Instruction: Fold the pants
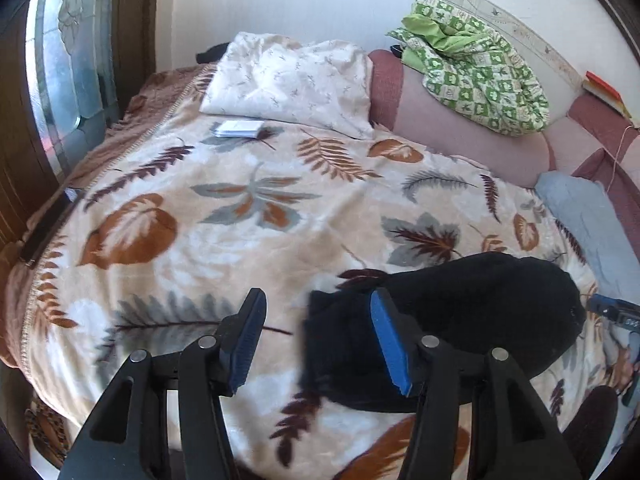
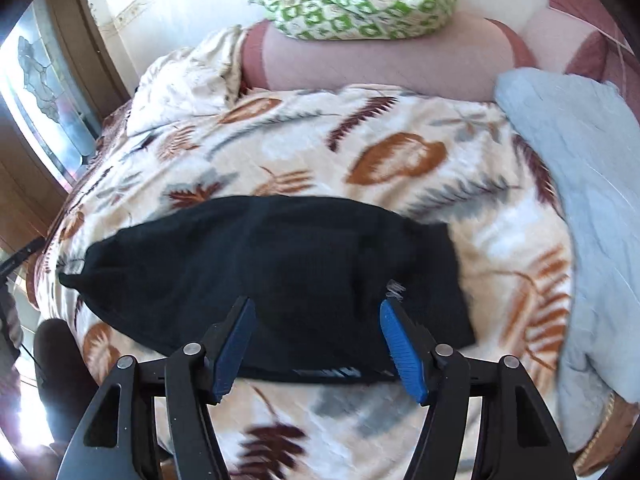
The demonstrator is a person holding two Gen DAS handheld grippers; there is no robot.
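The black pants (image 2: 276,280) lie folded in a compact bundle on the leaf-patterned blanket (image 1: 240,220), in front of the pink bolster (image 2: 380,60). Both the left claw (image 1: 318,344) and right claw (image 2: 318,344) stand released above the pants, gripping nothing.

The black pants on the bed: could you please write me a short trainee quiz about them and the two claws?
1. True or false: the left claw grips the black pants.
2. What do the pants lie on? A) the leaf-print blanket B) the green checked bundle C) the white pillow
3. Fill in: the right claw is ____.

Key: 1 false, its blue pads stand apart, nothing pinched; 2 A; 3 open.
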